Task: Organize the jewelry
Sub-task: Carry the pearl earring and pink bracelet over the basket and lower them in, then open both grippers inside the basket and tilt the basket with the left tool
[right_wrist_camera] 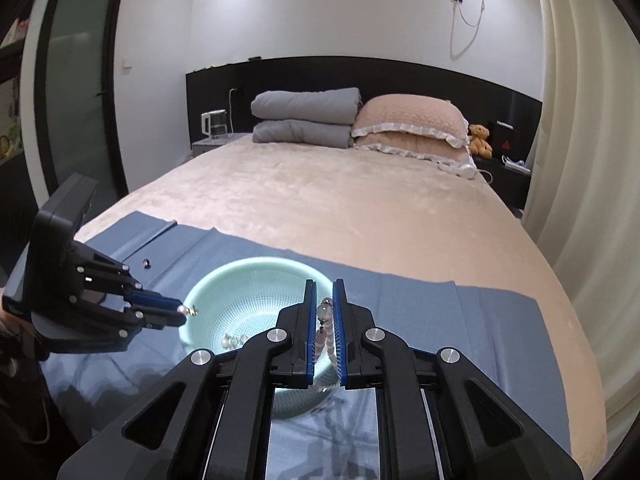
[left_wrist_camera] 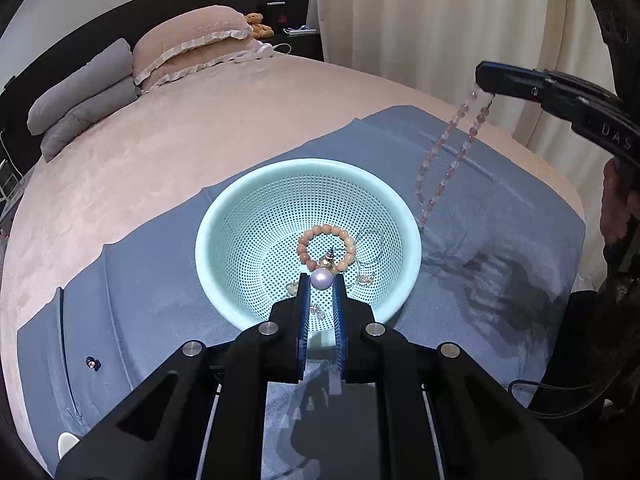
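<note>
Across the lower half of both frames a blue cloth point(left_wrist_camera: 460, 184) is spread over the pink bedspread point(left_wrist_camera: 160, 152), presumably to give the jewelry a flat, plain work patch on the soft bed. At centre of the left wrist view sits the mint perforated basket point(left_wrist_camera: 224, 216), mouth up, serving as the collecting bin; it already holds a round peach bead bracelet point(left_wrist_camera: 320, 240) lying flat on its floor, a thin wire hoop beside it and a few small clear pieces toward the near wall. At the upper right of that view the right gripper point(left_wrist_camera: 484, 80) is clenched on a long pink bead strand point(left_wrist_camera: 444, 156), pinched at its top loop so it hangs free; its long axis runs nearly vertical, slanting down toward the left in the frame, with the lowest beads just outside the basket's right rim, either touching the cloth or barely above it. In the right wrist view the same strand point(right_wrist_camera: 326, 328) runs between the blue pads toward the camera. At lower centre, the left gripper point(left_wrist_camera: 321, 280) is closed on a pale pearl point(left_wrist_camera: 322, 279), held over the basket's interior with a small gold fitting pointing away from the jaws; holding it there looks like preparation for a drop into the bin.
</note>
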Action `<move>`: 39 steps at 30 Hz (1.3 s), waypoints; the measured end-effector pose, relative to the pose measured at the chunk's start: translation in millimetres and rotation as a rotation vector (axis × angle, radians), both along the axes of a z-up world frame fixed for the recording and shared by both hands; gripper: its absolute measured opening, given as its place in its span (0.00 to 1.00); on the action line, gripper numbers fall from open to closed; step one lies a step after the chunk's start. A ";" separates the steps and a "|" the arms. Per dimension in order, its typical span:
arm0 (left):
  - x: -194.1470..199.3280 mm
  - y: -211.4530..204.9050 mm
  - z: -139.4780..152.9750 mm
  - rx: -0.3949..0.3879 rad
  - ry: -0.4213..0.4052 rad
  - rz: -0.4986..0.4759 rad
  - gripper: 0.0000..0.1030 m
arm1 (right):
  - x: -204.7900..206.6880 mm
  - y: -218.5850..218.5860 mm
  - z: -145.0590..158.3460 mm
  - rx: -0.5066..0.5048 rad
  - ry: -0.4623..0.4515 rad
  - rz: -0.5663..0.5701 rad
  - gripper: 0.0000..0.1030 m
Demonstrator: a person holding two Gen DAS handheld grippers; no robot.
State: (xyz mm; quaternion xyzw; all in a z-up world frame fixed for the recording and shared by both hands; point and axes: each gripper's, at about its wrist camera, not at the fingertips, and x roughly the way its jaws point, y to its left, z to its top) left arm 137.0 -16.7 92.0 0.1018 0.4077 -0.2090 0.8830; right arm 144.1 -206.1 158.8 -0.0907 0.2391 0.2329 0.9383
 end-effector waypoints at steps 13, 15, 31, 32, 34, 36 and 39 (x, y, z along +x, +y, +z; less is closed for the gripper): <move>24.4 3.5 9.3 -0.013 -0.007 0.024 0.11 | 25.6 34.2 40.3 -0.010 -0.090 0.064 0.07; 28.9 5.4 3.9 -0.019 0.003 0.033 0.12 | 31.0 39.1 30.2 -0.010 -0.067 0.076 0.07; 43.1 14.6 -68.2 -0.100 0.080 0.061 0.55 | 60.5 43.1 -115.0 0.025 0.193 0.048 0.11; 38.7 15.1 -67.4 -0.102 0.067 0.053 0.59 | 59.2 40.7 -116.1 0.029 0.188 0.036 0.22; 30.9 11.8 -65.3 -0.081 0.036 0.048 0.70 | 53.0 34.3 -117.5 0.046 0.171 0.024 0.49; 22.0 9.4 -64.0 -0.050 0.006 0.049 0.72 | 45.6 27.6 -117.2 0.053 0.138 -0.003 0.62; 14.9 14.4 -61.1 -0.068 -0.014 0.067 0.74 | 43.6 17.3 -121.0 0.069 0.149 -0.043 0.71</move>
